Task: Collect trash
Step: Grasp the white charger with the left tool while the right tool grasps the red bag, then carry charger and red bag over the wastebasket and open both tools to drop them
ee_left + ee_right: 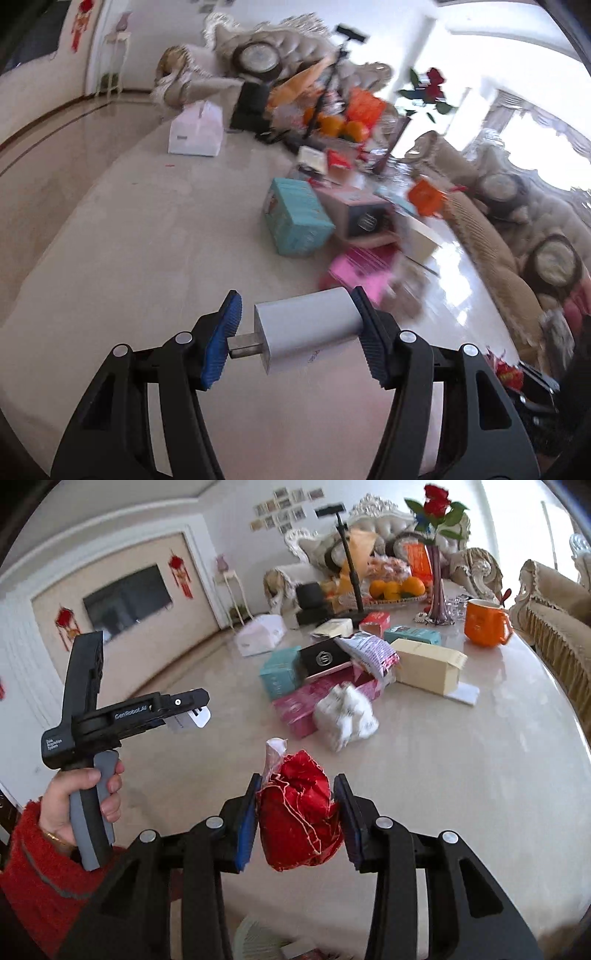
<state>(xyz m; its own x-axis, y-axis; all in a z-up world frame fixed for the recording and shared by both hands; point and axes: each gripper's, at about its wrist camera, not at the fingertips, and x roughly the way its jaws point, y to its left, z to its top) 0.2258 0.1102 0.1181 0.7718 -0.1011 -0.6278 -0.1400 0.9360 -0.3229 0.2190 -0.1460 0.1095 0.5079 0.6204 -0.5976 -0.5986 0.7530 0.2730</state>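
My left gripper [295, 301] is shut on a small white charger block [314, 325], held crosswise above the pale table [147, 240]; its metal plug presses one blue pad and its body the other. In the right wrist view the left gripper [197, 707] is raised at the left in a person's hand [79, 801], with the white charger block [192, 719] in its jaws. My right gripper [297, 782] is shut on a crumpled red wrapper [299, 819] with a pale twisted end, lifted off the table [461, 794].
A crumpled white paper [347, 716], pink box [299, 709], teal box [279, 672], black box [325, 659] and cream carton [428, 666] crowd the table's middle. Further back are an orange mug [485, 622], rose vase [437, 587] and fruit tray [395, 589]. Sofas line the right.
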